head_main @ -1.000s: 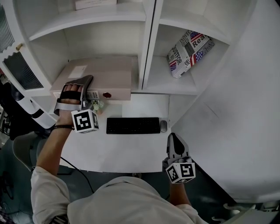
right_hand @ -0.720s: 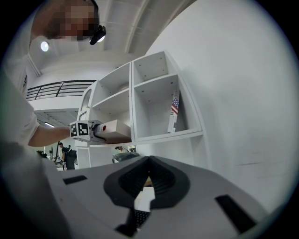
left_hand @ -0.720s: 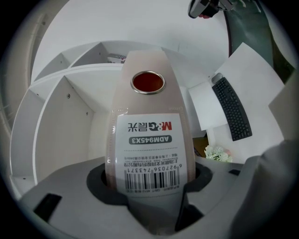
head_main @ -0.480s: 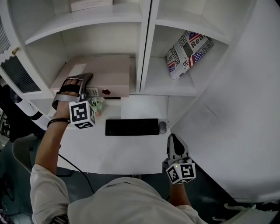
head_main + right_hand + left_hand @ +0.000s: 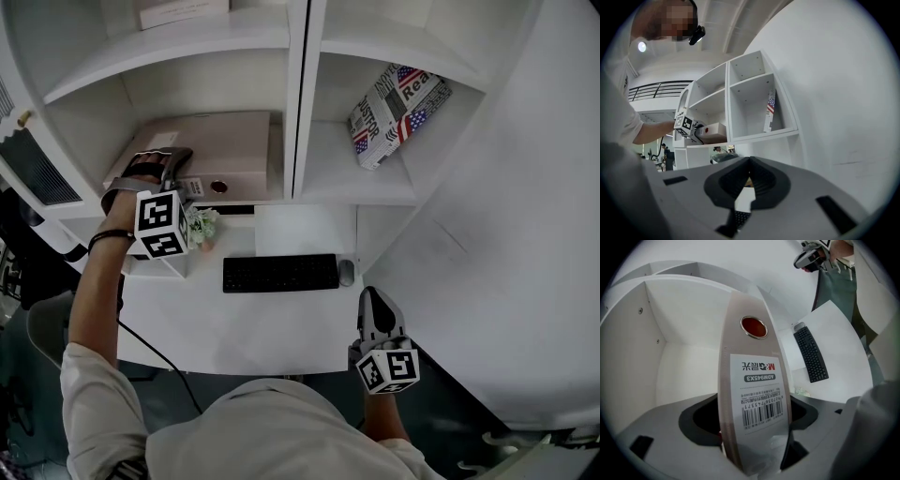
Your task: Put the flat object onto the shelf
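Gripping the binder (image 5: pixel 752 380) by its spine, the left gripper (image 5: pixel 754 453) had its jaws closed on the labelled end, just below the red-ringed finger hole. The binder lay flat in the shelf (image 5: pixel 684 366), in the lower left compartment, with its spine facing out at the front edge. It looked stiff and board-like, probably fairly heavy for its size, with smooth covers that might slip. The thick spine seemed the soundest place to hold, though a grip at one end would leave the far end to sag if lifted.

The right gripper (image 5: pixel 749 161) hung low over the desk (image 5: pixel 281 323) edge, well apart, its jaws together with nothing between them.

A divider (image 5: pixel 293 112) stood close to the binder's right side. A small plant (image 5: pixel 200 225) sat just under the left gripper. A keyboard (image 5: pixel 279 273) and mouse (image 5: pixel 346 273) lay on the desk. A newspaper-print packet (image 5: pixel 394 112) leaned in the right compartment.
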Tool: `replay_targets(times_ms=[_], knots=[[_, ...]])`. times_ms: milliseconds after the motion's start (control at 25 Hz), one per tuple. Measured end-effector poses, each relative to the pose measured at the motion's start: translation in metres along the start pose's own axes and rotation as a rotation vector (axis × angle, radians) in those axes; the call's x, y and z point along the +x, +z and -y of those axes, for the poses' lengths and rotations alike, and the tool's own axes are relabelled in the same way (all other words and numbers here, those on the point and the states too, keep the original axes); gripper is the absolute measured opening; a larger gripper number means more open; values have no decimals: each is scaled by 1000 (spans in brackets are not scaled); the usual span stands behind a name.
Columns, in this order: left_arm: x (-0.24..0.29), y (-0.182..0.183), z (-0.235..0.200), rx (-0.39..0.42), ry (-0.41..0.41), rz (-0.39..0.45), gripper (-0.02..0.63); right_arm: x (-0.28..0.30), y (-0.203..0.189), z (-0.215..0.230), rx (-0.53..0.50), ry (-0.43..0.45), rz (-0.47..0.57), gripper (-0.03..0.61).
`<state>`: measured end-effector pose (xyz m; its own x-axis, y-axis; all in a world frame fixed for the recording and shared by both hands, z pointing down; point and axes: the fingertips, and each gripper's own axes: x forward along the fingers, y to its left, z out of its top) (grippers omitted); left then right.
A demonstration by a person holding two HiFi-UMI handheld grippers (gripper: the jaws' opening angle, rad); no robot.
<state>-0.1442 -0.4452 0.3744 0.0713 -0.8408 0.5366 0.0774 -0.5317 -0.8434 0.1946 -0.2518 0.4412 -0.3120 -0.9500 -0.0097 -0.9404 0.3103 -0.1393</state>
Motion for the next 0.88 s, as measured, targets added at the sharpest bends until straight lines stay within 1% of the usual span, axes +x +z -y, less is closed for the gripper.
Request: replay_targets(times_ms=[160, 360, 680, 880], knots=[[3, -2, 0, 7, -62, -1, 391, -1, -1, 5, 9, -8, -2, 3], [8, -6, -3, 33, -110, -22, 400, 1, -1, 13, 18, -19, 0, 3], [9, -5, -1, 23, -223, -12, 416, 10, -1, 24, 33, -26, 1, 3], [8, -6, 5, 34, -290, -25, 422, 17, -1, 30, 38, -25, 3, 3]])
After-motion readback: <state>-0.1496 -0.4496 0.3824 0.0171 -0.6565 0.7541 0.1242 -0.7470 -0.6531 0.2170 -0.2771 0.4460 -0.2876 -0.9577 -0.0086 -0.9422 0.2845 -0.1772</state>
